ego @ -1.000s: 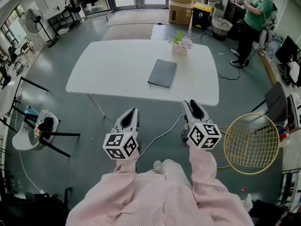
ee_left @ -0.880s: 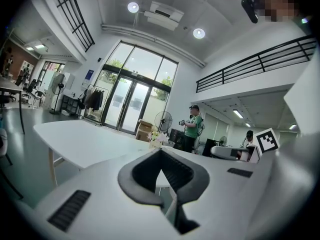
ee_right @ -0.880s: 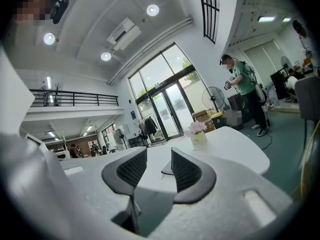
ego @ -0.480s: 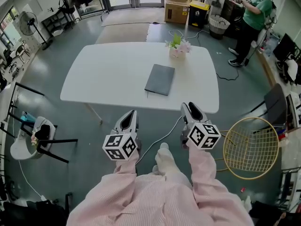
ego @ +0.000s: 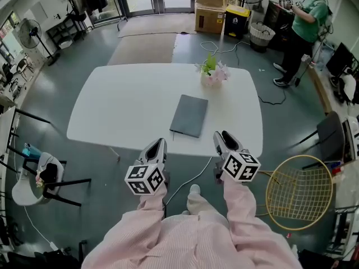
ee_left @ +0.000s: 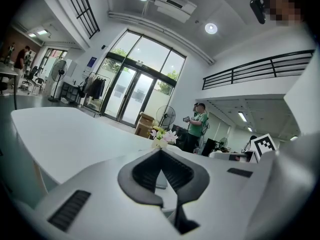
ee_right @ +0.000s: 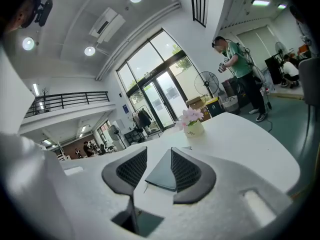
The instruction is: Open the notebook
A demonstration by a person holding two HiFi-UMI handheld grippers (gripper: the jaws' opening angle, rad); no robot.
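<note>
The dark notebook (ego: 189,115) lies closed and flat on the white table (ego: 123,105), toward the side where the person with the grippers stands. A small flower pot (ego: 212,74) stands behind it near the far edge, apart from it. Both grippers are held at the near edge of the table, short of the notebook. The left gripper (ego: 157,144) has its jaws together at the tips, with nothing between them. The right gripper (ego: 222,139) has its jaws a little apart and empty; through the gap one sees the notebook farther away. Another person (ego: 305,21) in green stands well beyond the table.
</note>
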